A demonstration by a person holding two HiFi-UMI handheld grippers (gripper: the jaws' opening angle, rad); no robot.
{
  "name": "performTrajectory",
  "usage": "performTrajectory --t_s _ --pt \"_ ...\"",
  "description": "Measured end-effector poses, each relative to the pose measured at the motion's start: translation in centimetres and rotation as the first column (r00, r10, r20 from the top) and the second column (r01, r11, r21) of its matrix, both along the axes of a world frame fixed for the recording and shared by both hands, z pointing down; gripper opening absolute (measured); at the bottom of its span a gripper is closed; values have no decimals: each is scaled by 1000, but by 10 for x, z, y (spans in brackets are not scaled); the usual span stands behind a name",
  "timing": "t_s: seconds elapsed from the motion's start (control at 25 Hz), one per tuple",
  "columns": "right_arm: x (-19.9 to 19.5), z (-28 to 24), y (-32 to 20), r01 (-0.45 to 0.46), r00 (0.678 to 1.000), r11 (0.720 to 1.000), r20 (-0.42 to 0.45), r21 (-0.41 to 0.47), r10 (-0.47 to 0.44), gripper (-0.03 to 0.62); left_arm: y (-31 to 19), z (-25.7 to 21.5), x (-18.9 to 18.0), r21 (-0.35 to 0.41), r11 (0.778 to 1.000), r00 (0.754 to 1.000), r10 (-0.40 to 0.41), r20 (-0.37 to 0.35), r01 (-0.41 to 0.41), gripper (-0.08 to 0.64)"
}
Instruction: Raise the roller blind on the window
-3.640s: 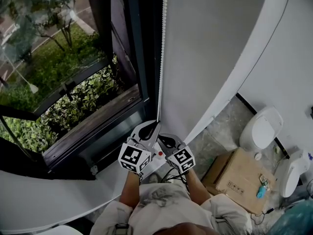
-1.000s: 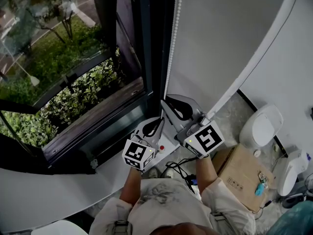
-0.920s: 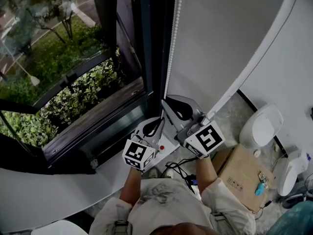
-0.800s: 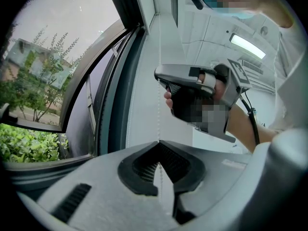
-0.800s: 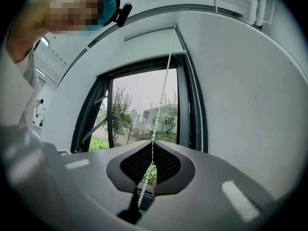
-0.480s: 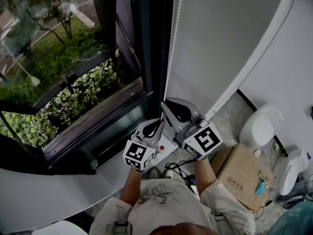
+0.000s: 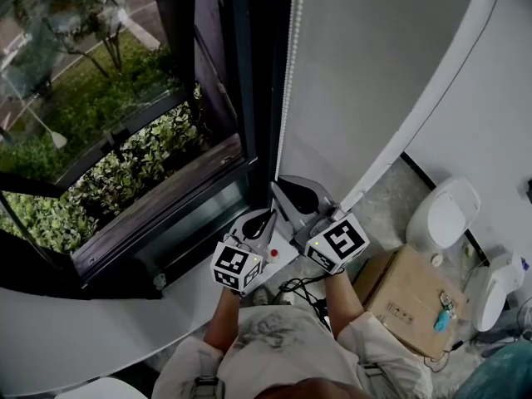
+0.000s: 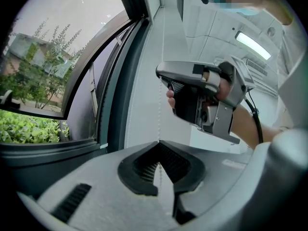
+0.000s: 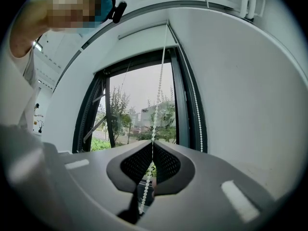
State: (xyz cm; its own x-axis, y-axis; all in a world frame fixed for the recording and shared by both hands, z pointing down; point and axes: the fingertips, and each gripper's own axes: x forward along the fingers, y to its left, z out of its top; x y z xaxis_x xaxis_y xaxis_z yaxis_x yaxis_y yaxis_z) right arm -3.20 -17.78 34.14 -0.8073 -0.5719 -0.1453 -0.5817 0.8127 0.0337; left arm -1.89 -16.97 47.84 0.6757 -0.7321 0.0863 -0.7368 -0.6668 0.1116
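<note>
At the bottom of the head view the person (image 7: 274, 347) stood over both tools, with a cardboard box (image 7: 407, 298) on the floor at the lower right. Just above the forearms, near the frame's centre, the left gripper (image 7: 267, 217) sat lower and slightly left, with the right gripper (image 7: 277, 187) just beside it, higher and to the right.

In the left gripper view the jaws were pressed together at their tips on the bead chain (image 8: 159, 114), which ran between the ribbed pads and rose toward the nose of the right gripper in the upper middle of that frame. In the right gripper view its jaws were likewise pinched on the chain, which passed between the black pads and climbed straight up the frame's centre. A second strand (image 9: 195, 109) hung free to the right of it, along the dark window frame (image 7: 249, 81).

Beyond the grippers the chain climbed to the top edge of the head view. The grey roller blind (image 7: 374, 73) filled the upper right there, lowered over the glass beside the chain. Farther off, through the open pane at the left, green shrubs (image 7: 125, 173) showed outside.
</note>
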Motion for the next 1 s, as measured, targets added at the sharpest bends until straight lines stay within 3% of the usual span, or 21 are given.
performTrajectory --t_s 1.0 --pt "-3 61 -3 -17 999 994 -33 -106 13 12 1 62 -2 -126 992 999 -1 49 7 11"
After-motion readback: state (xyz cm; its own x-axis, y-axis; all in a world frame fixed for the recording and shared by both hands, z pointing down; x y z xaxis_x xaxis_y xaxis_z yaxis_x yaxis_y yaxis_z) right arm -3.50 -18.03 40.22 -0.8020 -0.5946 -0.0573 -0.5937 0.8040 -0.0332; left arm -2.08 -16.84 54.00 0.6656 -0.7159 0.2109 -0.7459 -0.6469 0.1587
